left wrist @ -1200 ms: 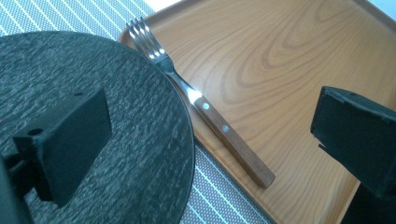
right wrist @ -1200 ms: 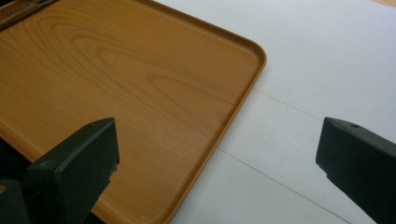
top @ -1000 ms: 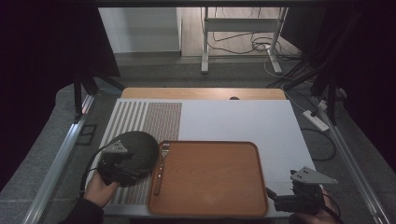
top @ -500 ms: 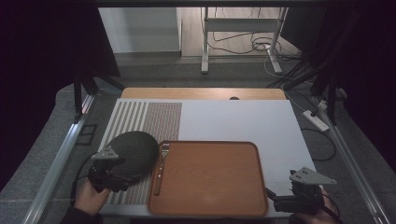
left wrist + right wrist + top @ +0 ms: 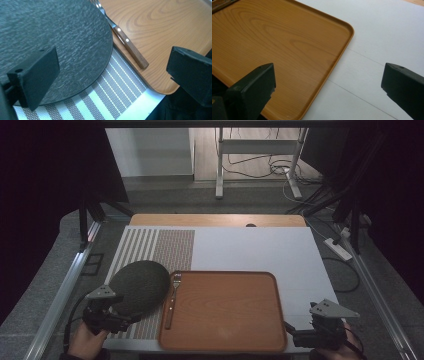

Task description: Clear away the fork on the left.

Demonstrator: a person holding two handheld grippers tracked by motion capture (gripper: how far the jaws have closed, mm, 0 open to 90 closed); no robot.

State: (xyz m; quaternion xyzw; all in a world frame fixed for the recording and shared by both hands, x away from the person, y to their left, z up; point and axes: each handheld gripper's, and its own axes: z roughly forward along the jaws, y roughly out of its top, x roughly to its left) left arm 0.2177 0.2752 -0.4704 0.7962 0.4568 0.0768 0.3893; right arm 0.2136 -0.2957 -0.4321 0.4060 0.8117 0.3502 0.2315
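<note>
Down at the near-left corner of the table, the left gripper (image 5: 131, 318) hung with its jaws spread wide and nothing between them. Its own view looked along those jaws: the left one stood over the dark round plate (image 5: 50, 42), while the right one sat out past the near edge of the wooden tray (image 5: 160, 32). Whether the left jaw touched the plate could not be told. The plate lay flat on the striped mat (image 5: 107, 97), ahead of and partly beneath that gripper, its rim just beside the tray's left edge. Between the two jaws, farther ahead, the fork (image 5: 125, 40) lay on the tray's left rim, wooden handle toward the gripper and tines pointing away. In the high view the plate (image 5: 140, 287) sat just beyond the left gripper, and the fork (image 5: 172, 297) lay to the gripper's right, along the plate's side.

The right gripper (image 5: 290, 330) was at the near-right corner, also wide open and empty. Its left jaw stood over the tray's (image 5: 274, 45) near-right part and its right jaw over the white table (image 5: 387, 30); the tray's rounded corner lay between them, ahead. The two grippers were well apart, with the tray (image 5: 225, 310) between them.
</note>
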